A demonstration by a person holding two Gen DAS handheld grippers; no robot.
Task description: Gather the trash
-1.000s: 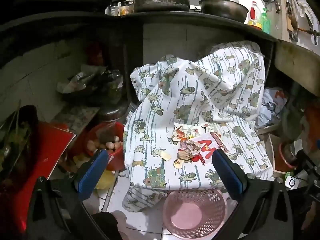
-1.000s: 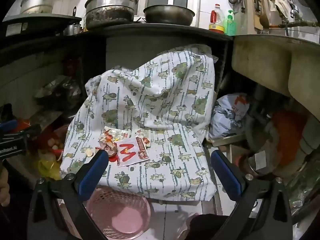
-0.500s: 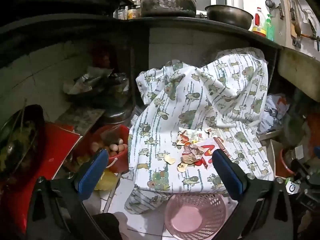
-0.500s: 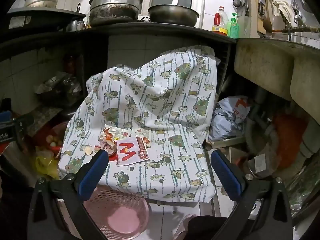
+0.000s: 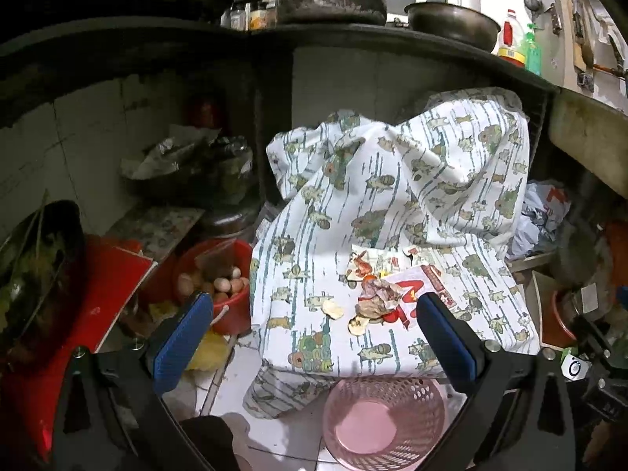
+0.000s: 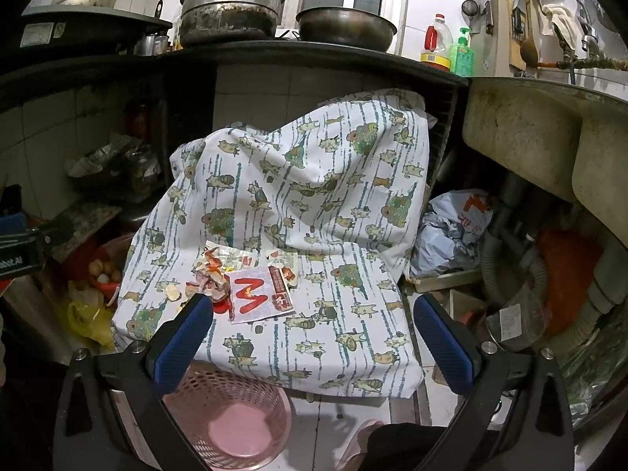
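A pile of trash lies on a cartoon-print cloth (image 5: pixel 392 212) (image 6: pixel 314 204): a white wrapper with a red M (image 6: pixel 259 294) (image 5: pixel 416 290), crumpled scraps (image 5: pixel 375 298) (image 6: pixel 210 274) and small peel bits (image 5: pixel 333 308). Below the cloth's front edge stands an empty pink mesh basket (image 5: pixel 382 416) (image 6: pixel 231 420) on the floor. My left gripper (image 5: pixel 314 341) is open, hanging above the basket and short of the trash. My right gripper (image 6: pixel 310 341) is also open, over the cloth's front right, its left finger (image 6: pixel 184 337) near the scraps. Both hold nothing.
A red bucket of eggs (image 5: pixel 219 282) and a yellow bag (image 6: pixel 84 320) sit left of the cloth. A black counter (image 6: pixel 274 55) with pots overhangs behind. A sink (image 6: pixel 549 133), pipes and a crumpled plastic bag (image 6: pixel 455 231) crowd the right. The white tiled floor (image 5: pixel 274 424) surrounds the basket.
Both views have drifted slightly; the cloth and trash sit a little lower and farther right in the left wrist view. Both grippers stay open.
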